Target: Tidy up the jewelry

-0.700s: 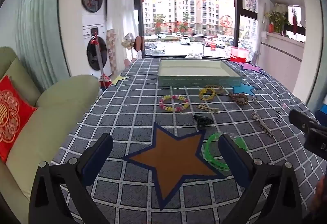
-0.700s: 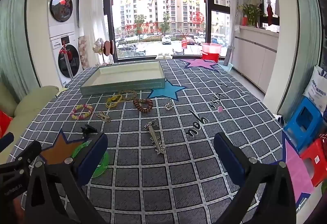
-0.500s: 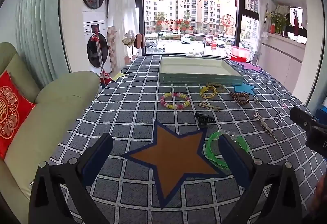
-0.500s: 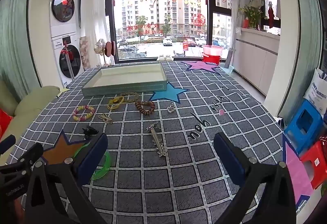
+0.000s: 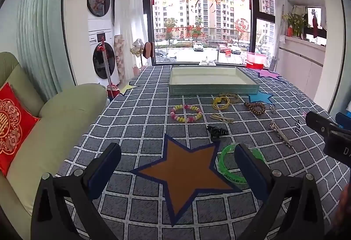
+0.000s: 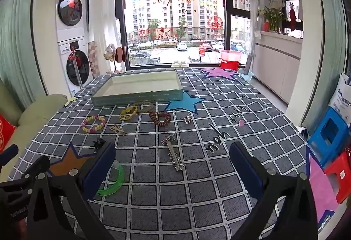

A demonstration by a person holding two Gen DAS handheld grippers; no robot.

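Observation:
A pale teal tray [image 5: 214, 88] [image 6: 140, 97] stands at the far side of the checked table. In front of it lie a pink-yellow bead bracelet [image 5: 186, 113] [image 6: 93, 123], yellow bands [image 5: 221, 102] [image 6: 128, 113], a brown bead bracelet [image 5: 255, 108] [image 6: 160, 119], a gold clip [image 5: 221, 118], a black claw clip [image 5: 216, 132], a green bangle [image 5: 230, 171] [image 6: 114, 180], a silver hairpin [image 5: 280, 133] [image 6: 174, 153] and a heart charm [image 6: 188, 119]. My left gripper [image 5: 177, 161] and right gripper [image 6: 173, 162] are open, empty, above the near table.
A green sofa [image 5: 54, 121] with a red cushion [image 5: 11, 126] borders the table's left side. Blue and red stools [image 6: 329, 137] stand to the right. An orange star patch [image 5: 182, 172] marks the cloth near my left gripper.
Both grippers have tilted up and risen slightly, so the table items sit lower in view. Nothing on the table has moved.

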